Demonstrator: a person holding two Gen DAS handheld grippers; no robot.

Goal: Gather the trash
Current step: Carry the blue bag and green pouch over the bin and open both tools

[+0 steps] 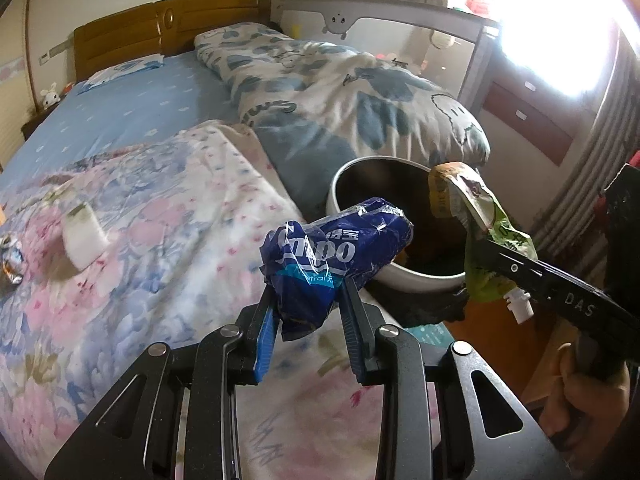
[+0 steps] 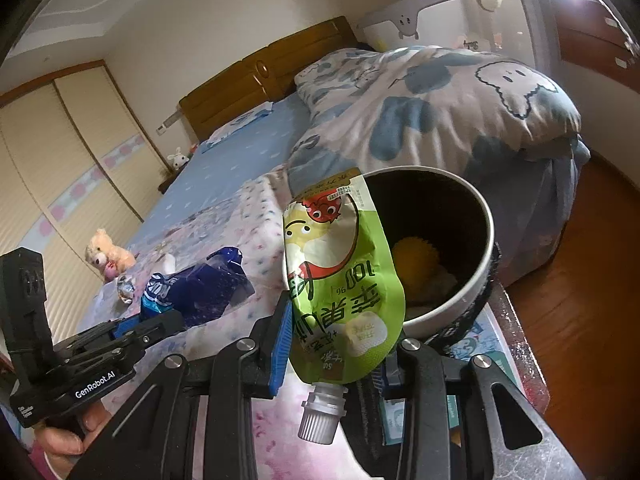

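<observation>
My left gripper (image 1: 308, 310) is shut on a crumpled blue plastic wrapper (image 1: 332, 252), held above the floral bedspread just left of a white bin (image 1: 420, 278) with a dark inside. From the right, my right gripper (image 1: 486, 242) reaches over the bin's rim, shut on a green spouted drink pouch (image 1: 492, 248). In the right wrist view the pouch (image 2: 340, 272) hangs spout down between the right gripper's (image 2: 336, 348) blue pads, in front of the bin (image 2: 460, 296), which holds something yellow. To the left there, the left gripper (image 2: 160, 316) carries the blue wrapper (image 2: 200, 288).
A white block (image 1: 84, 236) and a foil wrapper (image 1: 10, 260) lie on the floral bedspread (image 1: 180, 220). A teddy bear (image 2: 106, 256) sits at the bed's far edge. A rumpled duvet (image 1: 360, 92) lies behind the bin. Wooden floor (image 2: 580, 280) runs along the right.
</observation>
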